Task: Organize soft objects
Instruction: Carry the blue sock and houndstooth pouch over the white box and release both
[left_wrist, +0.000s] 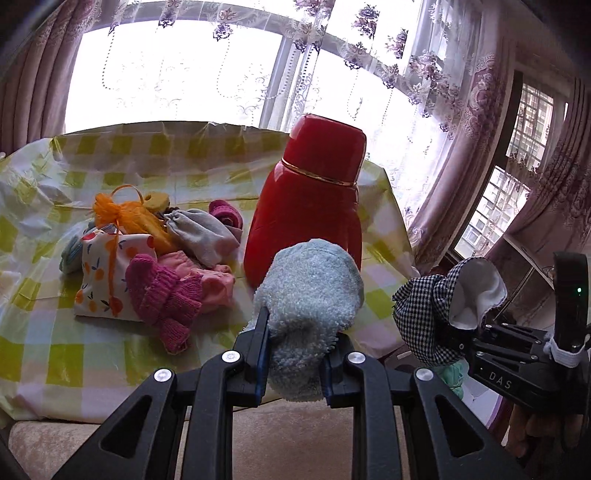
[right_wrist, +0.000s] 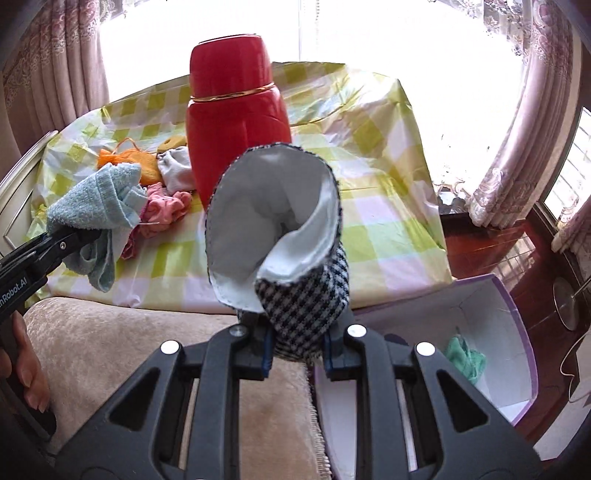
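My left gripper (left_wrist: 295, 354) is shut on a light blue terry cloth (left_wrist: 310, 306), held above the table's near edge; it also shows in the right wrist view (right_wrist: 99, 199). My right gripper (right_wrist: 297, 350) is shut on a black-and-white houndstooth pouch (right_wrist: 306, 302) with a white lining, held off the table's front right; it shows in the left wrist view (left_wrist: 424, 314) too. A pile of soft things lies on the checked tablecloth (left_wrist: 92, 354): a magenta knit piece (left_wrist: 162, 295), a pink garment (left_wrist: 207, 273), a fruit-print pouch (left_wrist: 99, 273), a grey pouch (left_wrist: 203, 232) and an orange mesh bag (left_wrist: 125, 214).
A tall red thermos (left_wrist: 310, 199) stands on the table right of the pile. A white box with a purple rim (right_wrist: 517, 321) sits on the floor at right and holds a green cloth (right_wrist: 465, 358). A beige cushion (right_wrist: 110, 350) lies below the grippers. Curtains and windows stand behind.
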